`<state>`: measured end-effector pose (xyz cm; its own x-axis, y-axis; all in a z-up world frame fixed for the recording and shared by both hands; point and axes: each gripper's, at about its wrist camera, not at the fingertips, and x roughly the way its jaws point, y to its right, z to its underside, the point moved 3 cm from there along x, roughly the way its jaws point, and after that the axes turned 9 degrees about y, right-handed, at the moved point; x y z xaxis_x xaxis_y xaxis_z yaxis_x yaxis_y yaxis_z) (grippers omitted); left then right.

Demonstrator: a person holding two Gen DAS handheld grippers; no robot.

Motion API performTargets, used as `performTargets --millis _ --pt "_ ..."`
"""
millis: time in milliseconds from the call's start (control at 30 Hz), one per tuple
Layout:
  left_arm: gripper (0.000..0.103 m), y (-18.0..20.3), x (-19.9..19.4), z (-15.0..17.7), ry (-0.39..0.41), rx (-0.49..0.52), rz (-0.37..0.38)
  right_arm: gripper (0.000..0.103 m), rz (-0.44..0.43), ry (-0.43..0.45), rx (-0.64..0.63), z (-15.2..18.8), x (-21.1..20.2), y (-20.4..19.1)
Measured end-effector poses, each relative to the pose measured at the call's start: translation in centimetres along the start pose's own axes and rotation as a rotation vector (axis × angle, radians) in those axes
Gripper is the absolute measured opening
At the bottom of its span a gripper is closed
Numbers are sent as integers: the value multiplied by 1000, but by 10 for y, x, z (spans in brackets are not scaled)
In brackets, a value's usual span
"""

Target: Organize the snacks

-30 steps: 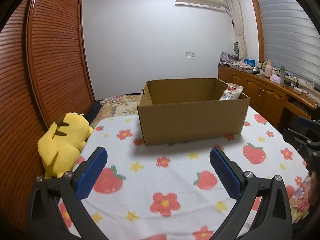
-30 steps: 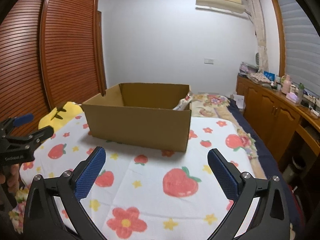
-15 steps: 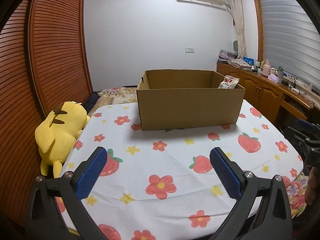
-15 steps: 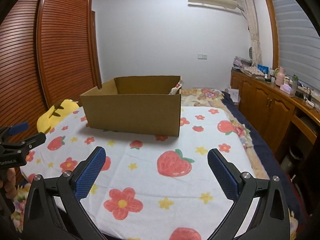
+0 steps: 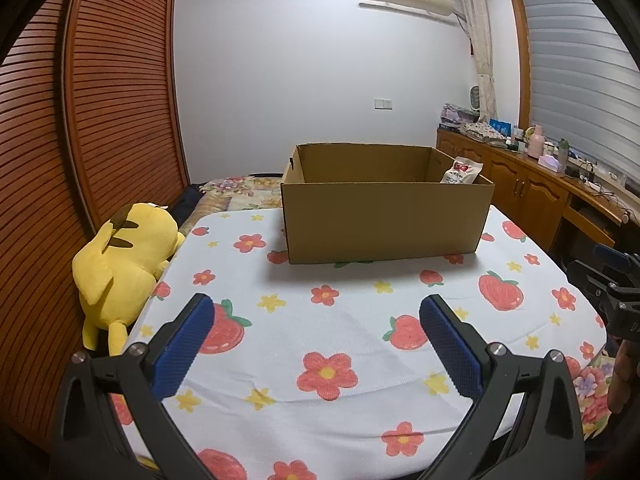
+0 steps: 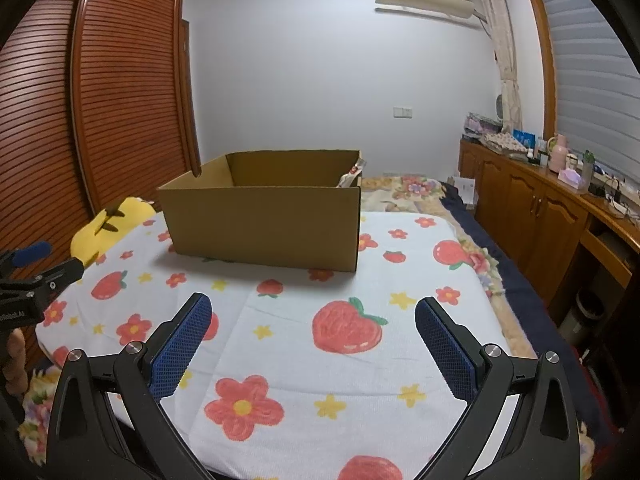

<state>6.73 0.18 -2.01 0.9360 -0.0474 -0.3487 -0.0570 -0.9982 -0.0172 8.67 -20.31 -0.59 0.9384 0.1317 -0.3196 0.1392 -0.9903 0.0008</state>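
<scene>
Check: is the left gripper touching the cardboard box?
Apart. In the left wrist view the left gripper is open, with a wide stretch of patterned cloth showing between its fingertips and the cardboard box.

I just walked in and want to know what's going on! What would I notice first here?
First, the big open cardboard box at the far end of the strawberry-and-flower tablecloth, with a white snack bag poking up in its right corner. Next, the yellow plush toy slumped off the cloth's left edge by the wooden wardrobe. Up close, the left gripper and right gripper both hover open and empty.
</scene>
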Motion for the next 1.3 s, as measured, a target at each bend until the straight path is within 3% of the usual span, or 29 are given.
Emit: performTargets --millis 1300 --pt "103 1 -4 5 8 1 6 103 -1 8 -5 -8 0 -2"
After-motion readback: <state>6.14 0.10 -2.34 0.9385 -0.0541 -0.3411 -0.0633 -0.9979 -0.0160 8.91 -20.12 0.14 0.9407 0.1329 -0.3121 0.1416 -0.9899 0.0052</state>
